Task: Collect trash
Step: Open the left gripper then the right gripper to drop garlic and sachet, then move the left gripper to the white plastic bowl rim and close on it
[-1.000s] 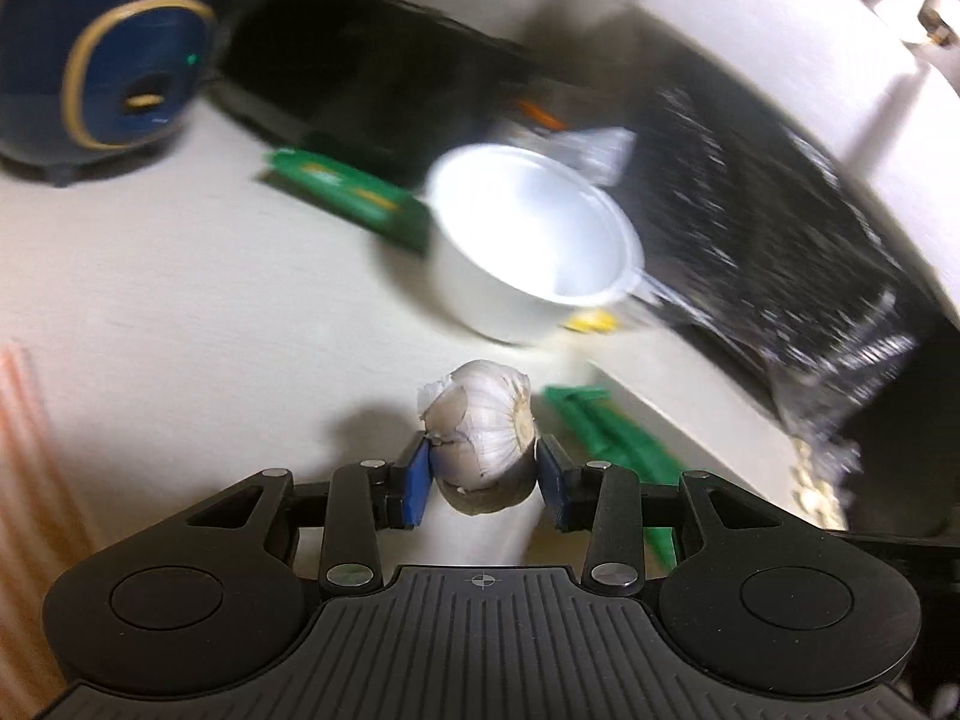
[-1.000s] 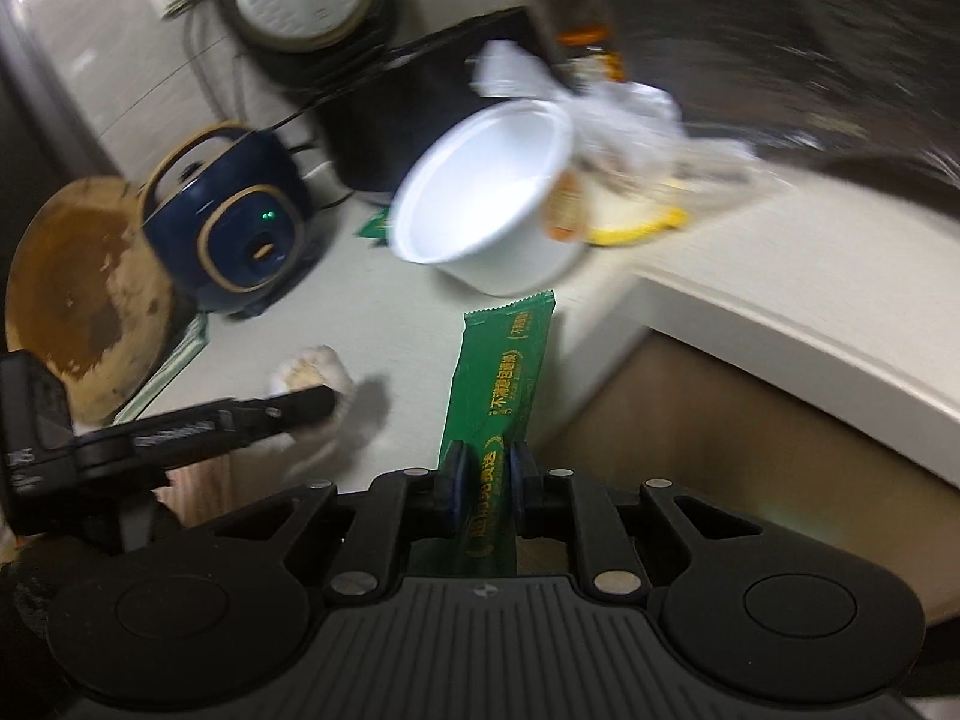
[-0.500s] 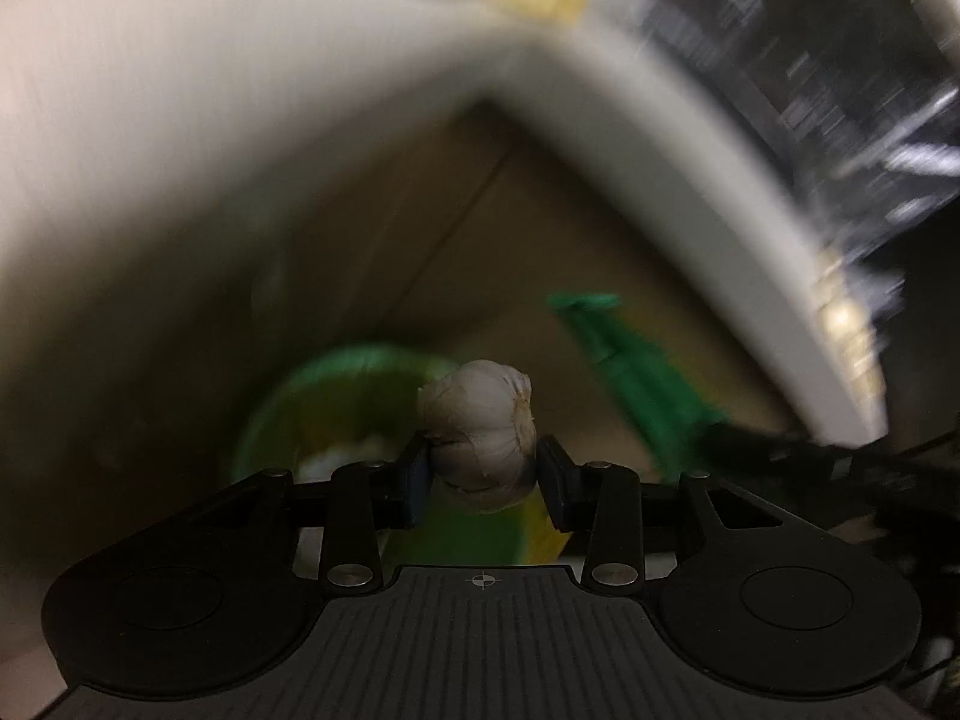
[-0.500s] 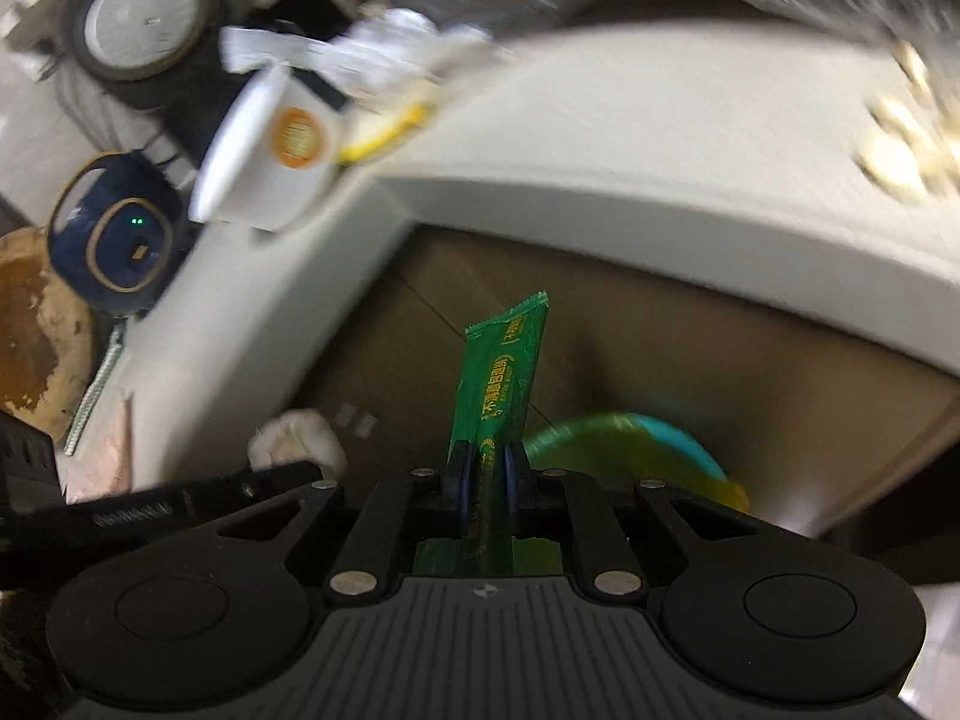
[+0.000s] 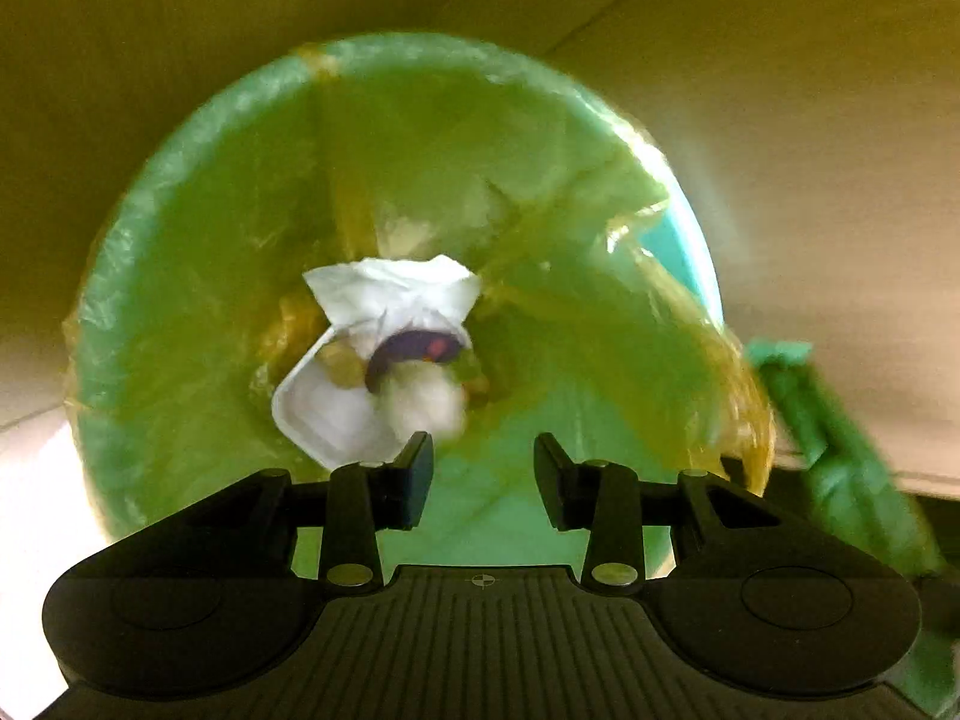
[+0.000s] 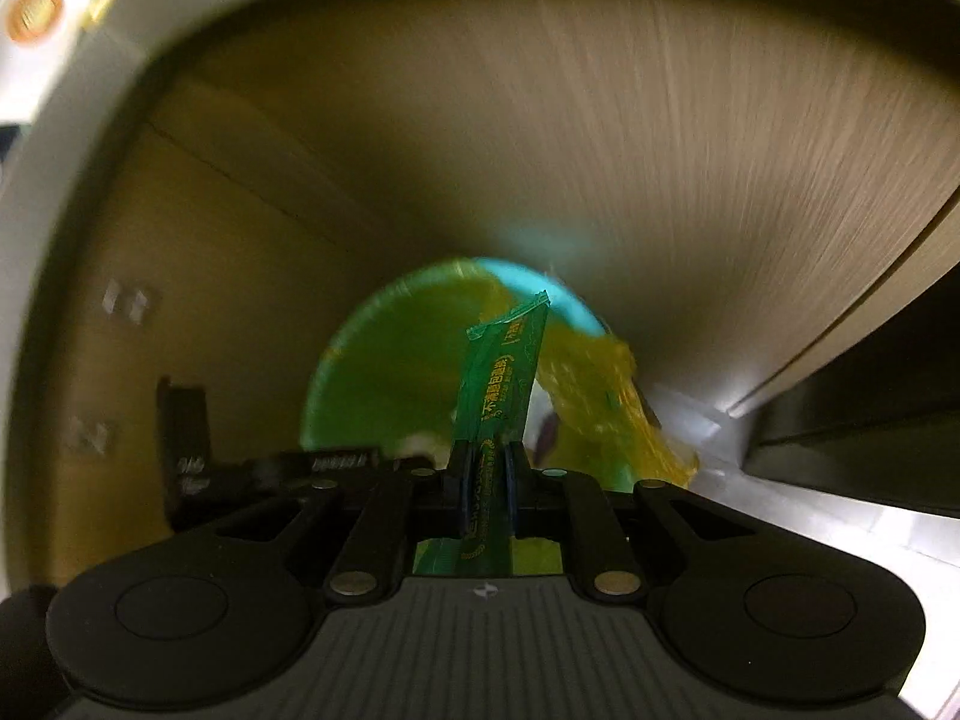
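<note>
Left gripper (image 5: pixel 483 471) is spread wide with nothing between the fingers, pointing straight down into the trash bin (image 5: pixel 198 138), the one with the yellow-green bag liner (image 5: pixel 600 252). This view is the only one that shows the bin's insides: a white tissue (image 5: pixel 393 291) over a white tray-type container (image 5: pixel 327 414) at the bottom, something dark purple with a red spot at about 1 o'clock from the tray, and a blurry whitish lump (image 5: pixel 426 405) just above the left fingertip. Could be a garlic bulb, but it's too smeared to call. Out at 4 o'clock there's a green snack wrapper (image 5: pixel 840 456), blurred and cut off by the frame edge.

Right gripper (image 6: pixel 485 480) is clamped on that green wrapper (image 6: pixel 501 378), which sticks up toward 12 o'clock with yellow print on it, too small to read properly. From here the bin (image 6: pixel 372 372) is farther off and half hidden behind the wrapper, so none of the contents are visible. What this view adds: the brown cabinet front (image 6: pixel 660 150) behind the bin, the pale countertop edge (image 6: pixel 78 138) curving round from 9 to 12 o'clock, and the other gripper's black body (image 6: pixel 252 468) at 9 o'clock, partly hidden.
</note>
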Action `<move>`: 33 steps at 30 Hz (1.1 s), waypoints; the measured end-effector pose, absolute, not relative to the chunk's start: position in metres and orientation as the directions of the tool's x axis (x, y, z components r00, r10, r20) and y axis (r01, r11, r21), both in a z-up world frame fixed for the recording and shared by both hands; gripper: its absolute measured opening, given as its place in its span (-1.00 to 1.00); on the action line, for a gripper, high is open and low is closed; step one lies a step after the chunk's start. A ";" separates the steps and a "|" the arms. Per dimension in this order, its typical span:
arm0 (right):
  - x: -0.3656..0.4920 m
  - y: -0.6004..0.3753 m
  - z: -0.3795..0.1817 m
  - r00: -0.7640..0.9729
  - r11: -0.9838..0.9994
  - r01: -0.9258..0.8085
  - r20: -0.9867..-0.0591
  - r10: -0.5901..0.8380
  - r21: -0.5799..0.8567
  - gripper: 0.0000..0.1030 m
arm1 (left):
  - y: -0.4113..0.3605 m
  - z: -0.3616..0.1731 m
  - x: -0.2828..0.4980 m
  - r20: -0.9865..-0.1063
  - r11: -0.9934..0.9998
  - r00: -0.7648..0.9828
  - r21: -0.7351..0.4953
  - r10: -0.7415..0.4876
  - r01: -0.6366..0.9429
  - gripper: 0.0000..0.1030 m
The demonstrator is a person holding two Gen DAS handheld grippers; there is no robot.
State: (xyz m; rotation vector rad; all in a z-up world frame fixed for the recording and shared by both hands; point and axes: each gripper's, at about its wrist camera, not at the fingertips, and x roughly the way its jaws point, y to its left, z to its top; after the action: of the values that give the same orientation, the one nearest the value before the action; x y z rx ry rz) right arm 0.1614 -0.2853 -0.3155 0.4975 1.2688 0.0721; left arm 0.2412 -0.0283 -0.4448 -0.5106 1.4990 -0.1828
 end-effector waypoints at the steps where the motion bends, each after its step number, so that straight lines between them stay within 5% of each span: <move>1: 0.163 -0.282 -0.321 0.290 0.896 0.209 -0.900 0.325 0.391 -0.79 | -0.024 -0.442 0.239 -0.900 0.875 0.100 -0.437 -0.425 -0.210 -0.20; 12: 0.208 -0.217 -0.398 0.075 0.906 0.167 -0.921 0.382 0.389 -0.76 | 0.037 -0.327 0.172 -0.878 0.864 0.265 -0.457 -0.399 -0.213 -0.21; 17: 0.222 -0.194 -0.401 0.054 0.941 0.140 -0.951 0.305 0.310 -0.39 | 0.051 -0.289 0.158 -0.868 0.869 0.304 -0.458 -0.392 -0.187 -0.22; 29: 0.215 -0.196 -0.247 0.309 0.957 0.130 -0.928 0.208 0.258 -0.33 | 0.050 -0.147 0.196 -0.738 0.840 0.451 -0.540 -0.502 0.050 -0.22; 33: 0.217 -0.184 -0.183 0.461 0.958 0.091 -0.865 0.200 0.270 0.07 | 0.054 -0.101 0.224 -0.680 0.833 0.521 -0.539 -0.516 0.121 -0.22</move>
State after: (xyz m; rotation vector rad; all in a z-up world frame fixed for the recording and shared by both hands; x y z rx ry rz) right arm 0.2167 -0.1839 -0.1826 0.2965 1.0944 0.0682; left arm 0.2241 0.0541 -0.1013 -0.4608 0.9533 -0.3982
